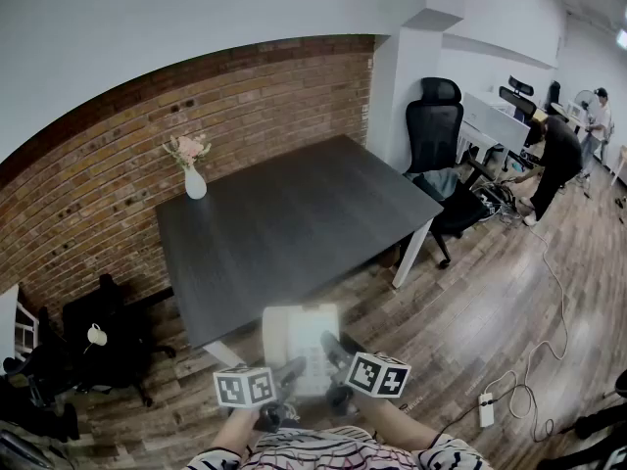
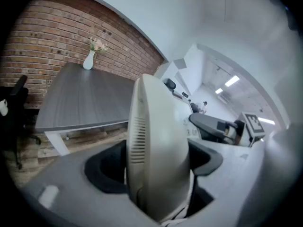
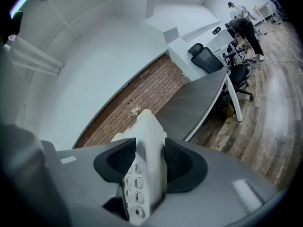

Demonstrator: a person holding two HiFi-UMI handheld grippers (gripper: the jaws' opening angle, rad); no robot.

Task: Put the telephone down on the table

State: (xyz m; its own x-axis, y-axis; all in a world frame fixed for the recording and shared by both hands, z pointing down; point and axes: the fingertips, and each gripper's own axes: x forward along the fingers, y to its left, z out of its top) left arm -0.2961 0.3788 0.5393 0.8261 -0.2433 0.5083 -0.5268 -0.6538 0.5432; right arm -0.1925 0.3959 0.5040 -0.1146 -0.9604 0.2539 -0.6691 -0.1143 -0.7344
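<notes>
A cream-white desk telephone [image 1: 302, 346] hangs in the air just in front of the near edge of the dark grey table [image 1: 294, 223]. Both grippers carry it. My left gripper [image 1: 292, 372] is shut on its left side, where the rounded handset end [image 2: 158, 150] fills the space between the jaws. My right gripper [image 1: 333, 349] is shut on its right side, and the number keys [image 3: 137, 181] show between the dark pads. The phone is over the wooden floor, not touching the table.
A white vase with pink flowers [image 1: 193, 172] stands at the table's far left corner by the brick wall. Black office chairs [image 1: 443, 164] stand right of the table and another [image 1: 108, 346] at left. A person [image 1: 556, 160] bends over at far right. A cable and power strip [image 1: 488, 409] lie on the floor.
</notes>
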